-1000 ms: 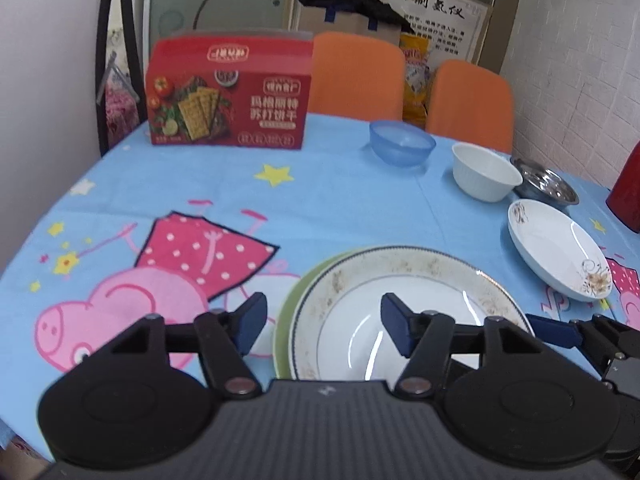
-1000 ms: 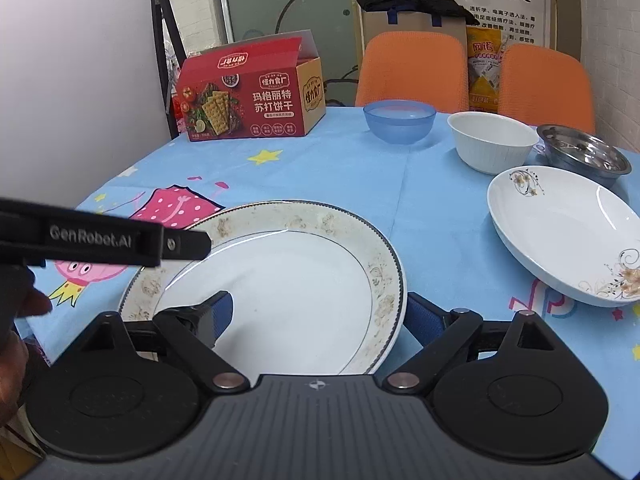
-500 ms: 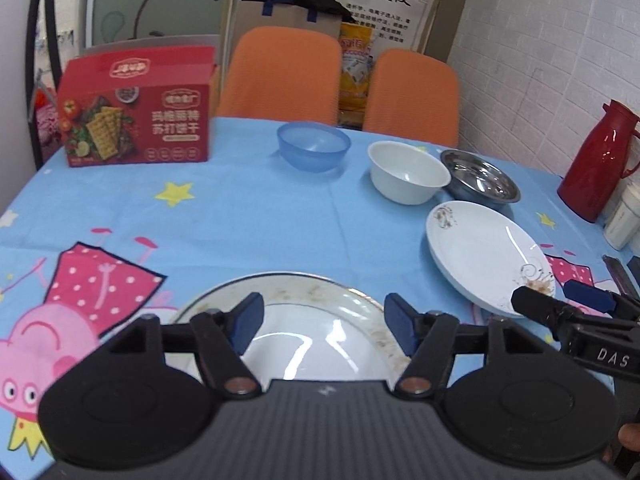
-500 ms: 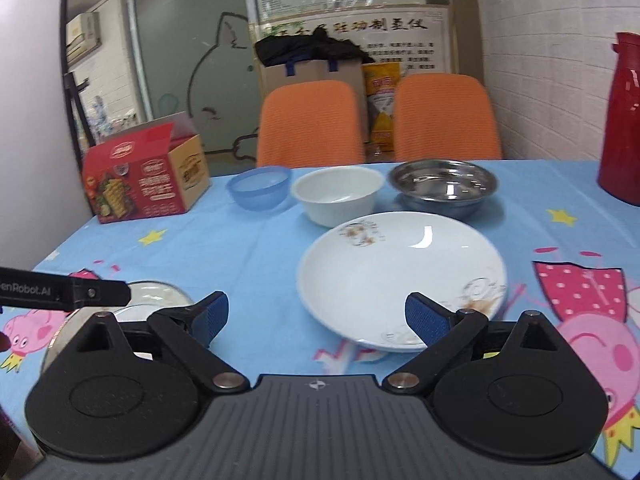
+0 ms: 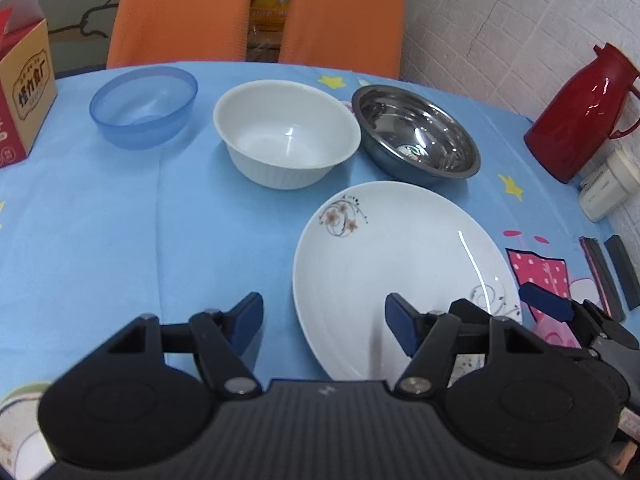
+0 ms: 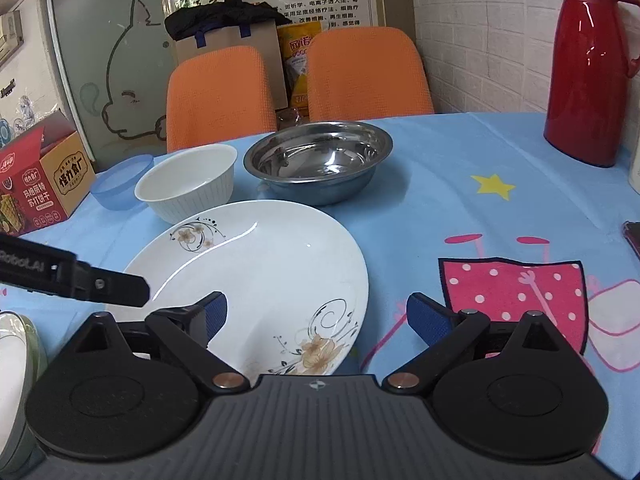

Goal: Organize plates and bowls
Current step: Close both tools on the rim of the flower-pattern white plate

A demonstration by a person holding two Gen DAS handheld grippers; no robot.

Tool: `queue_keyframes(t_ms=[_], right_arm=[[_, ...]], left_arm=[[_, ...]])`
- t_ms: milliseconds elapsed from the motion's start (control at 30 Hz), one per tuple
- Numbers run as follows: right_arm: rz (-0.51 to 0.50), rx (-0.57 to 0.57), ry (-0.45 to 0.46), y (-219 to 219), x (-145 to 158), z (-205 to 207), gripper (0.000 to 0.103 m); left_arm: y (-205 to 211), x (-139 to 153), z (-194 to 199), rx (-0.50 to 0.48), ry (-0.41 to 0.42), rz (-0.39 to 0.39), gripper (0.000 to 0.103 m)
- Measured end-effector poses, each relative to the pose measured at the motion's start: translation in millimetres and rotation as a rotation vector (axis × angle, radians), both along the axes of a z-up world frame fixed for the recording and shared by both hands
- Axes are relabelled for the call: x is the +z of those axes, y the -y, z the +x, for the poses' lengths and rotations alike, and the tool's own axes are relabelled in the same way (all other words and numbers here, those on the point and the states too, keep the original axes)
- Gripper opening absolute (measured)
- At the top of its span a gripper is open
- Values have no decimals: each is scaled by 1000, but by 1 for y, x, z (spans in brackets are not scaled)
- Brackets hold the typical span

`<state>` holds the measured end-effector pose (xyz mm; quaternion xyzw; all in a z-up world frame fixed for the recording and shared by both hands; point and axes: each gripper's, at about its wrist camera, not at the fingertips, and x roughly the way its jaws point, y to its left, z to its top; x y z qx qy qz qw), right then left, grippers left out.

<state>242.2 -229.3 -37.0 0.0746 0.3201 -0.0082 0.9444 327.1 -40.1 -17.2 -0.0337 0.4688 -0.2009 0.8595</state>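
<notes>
Left wrist view: left gripper (image 5: 324, 322) at 6 o'clock, jaws spread wide, nothing held, straddling the near-left rim of the plate (image 5: 404, 276). Right gripper (image 5: 548, 304) at 4 o'clock, just beside the plate's right rim. Past the plate, white bowl (image 5: 286, 140) at 12, steel bowl (image 5: 416, 136) at 1, blue bowl (image 5: 144, 106) at 10, all upright, white and steel bowls nearly touching. Jug (image 5: 580, 108) at 2, well apart.

Right wrist view: right gripper (image 6: 316, 314) also wide open and empty, plate (image 6: 256, 276) rim between its fingers at 6. Stacked plates (image 6: 16, 356) just showing at 8 o'clock.

Judged step: reaching for the flowered plate to add it to the stack at the left. Next move likely calls for sliding one finger under the rim, one over, closing firmly on the thin edge, lifting level. Bowls not yet nested.
</notes>
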Motion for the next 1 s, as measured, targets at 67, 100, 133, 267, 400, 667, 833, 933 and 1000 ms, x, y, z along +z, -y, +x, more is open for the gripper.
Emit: queue_keyframes(t_ms=[67, 100, 133, 267, 400, 667, 833, 933, 1000], right_arm=[[3, 13, -6, 0, -3, 4, 103], [8, 16, -9, 0, -5, 6, 103], [13, 19, -15, 0, -6, 7, 103], [28, 33, -29, -1, -12, 11, 103], [-9, 42, -18, -7, -14, 10, 103], [-58, 60, -17, -12, -17, 10, 103], [-54, 58, -11, -15, -17, 8, 103], [-64, 55, 2, -25, -16, 7, 103], [-61, 48, 6, -25, -15, 5, 103]], left_arm=[[7, -7, 5, -6, -10, 26, 68], [10, -10, 7, -11, -21, 28, 68], [12, -11, 8, -15, -22, 29, 68], [15, -10, 5, -17, -3, 45, 68], [20, -12, 4, -15, 21, 66, 68], [22, -12, 2, -16, 32, 80, 68], [33, -13, -7, -48, 73, 126, 55], [33, -13, -9, -36, 77, 123, 55], [32, -11, -11, -30, 69, 132, 55]])
